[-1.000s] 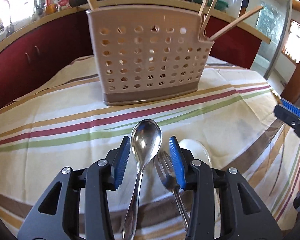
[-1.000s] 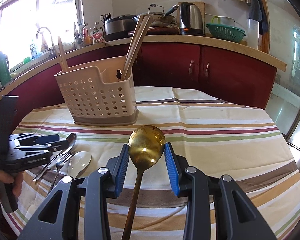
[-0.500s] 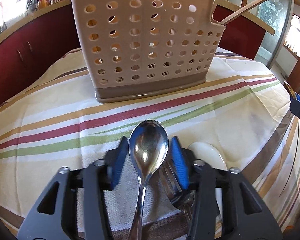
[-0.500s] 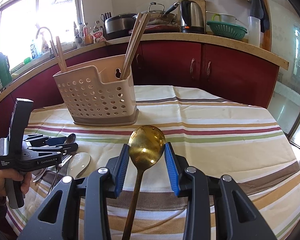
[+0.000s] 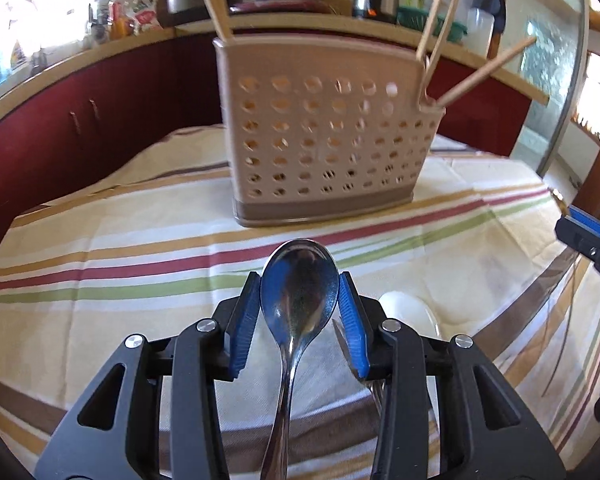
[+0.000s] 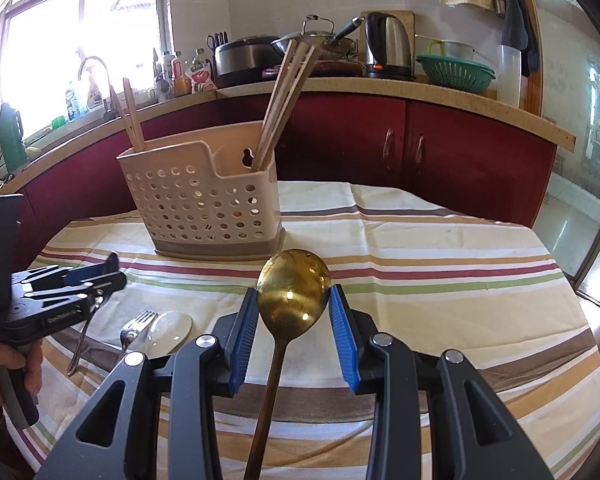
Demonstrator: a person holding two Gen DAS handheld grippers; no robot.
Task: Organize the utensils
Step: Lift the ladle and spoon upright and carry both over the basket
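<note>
The left gripper (image 5: 300, 316) grasps a silver spoon (image 5: 299, 292); the right gripper (image 6: 294, 328) grasps a gold spoon (image 6: 294, 286), the perforated caddy (image 6: 204, 208) standing beyond them.

Beige caddy (image 5: 324, 140) w/ round holes, brown base. Tablecloth (image 6: 440, 264) cream w/ red, green, tan & brown stripes. Silver spoon (image 5: 299, 288), gold spoon (image 6: 294, 284), white spoon (image 6: 170, 330) (blue pads (image 5: 245, 320) on black grippers).

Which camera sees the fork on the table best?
The right wrist view. There the fork lies in the open on the striped cloth, tines clear, beside the white spoon. In the left wrist view only a sliver of its tines peeks out behind the left gripper.
</note>
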